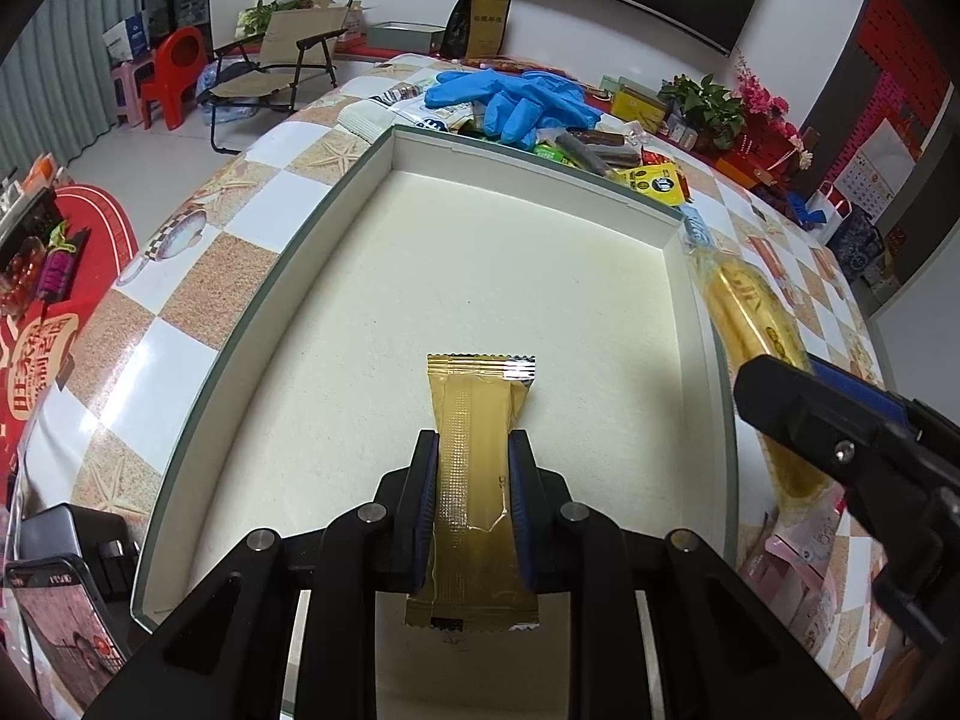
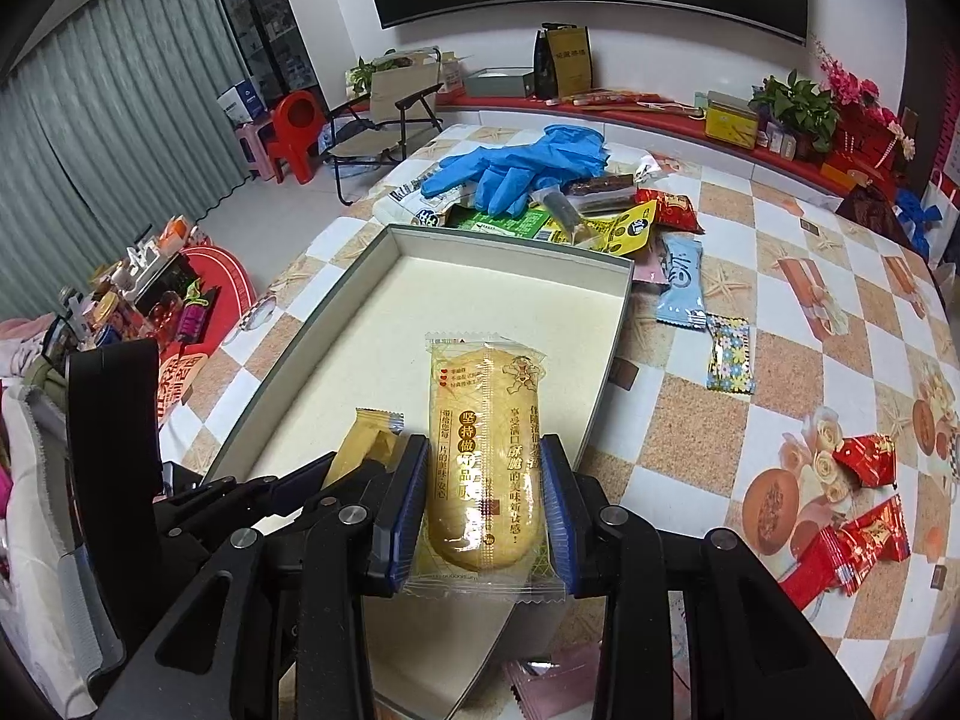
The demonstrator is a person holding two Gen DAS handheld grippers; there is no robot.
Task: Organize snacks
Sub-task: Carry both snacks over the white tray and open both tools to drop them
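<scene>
My left gripper [image 1: 474,450] is shut on a gold snack packet [image 1: 477,450] and holds it over the floor of a wide cream-lined box [image 1: 384,156]. My right gripper [image 2: 483,456] is shut on a clear-wrapped yellow rice cracker [image 2: 483,450], held over the box's right wall [image 2: 612,336]. The cracker and right gripper show at the box's right side in the left wrist view [image 1: 750,312]. The gold packet and left gripper show at lower left in the right wrist view [image 2: 360,444].
A pile of snacks under blue gloves [image 2: 522,162] lies beyond the box's far wall. Loose snacks lie right of it: a light blue packet [image 2: 681,276], a floral candy [image 2: 729,354], red packets [image 2: 858,516]. A phone [image 1: 54,618] sits at the left.
</scene>
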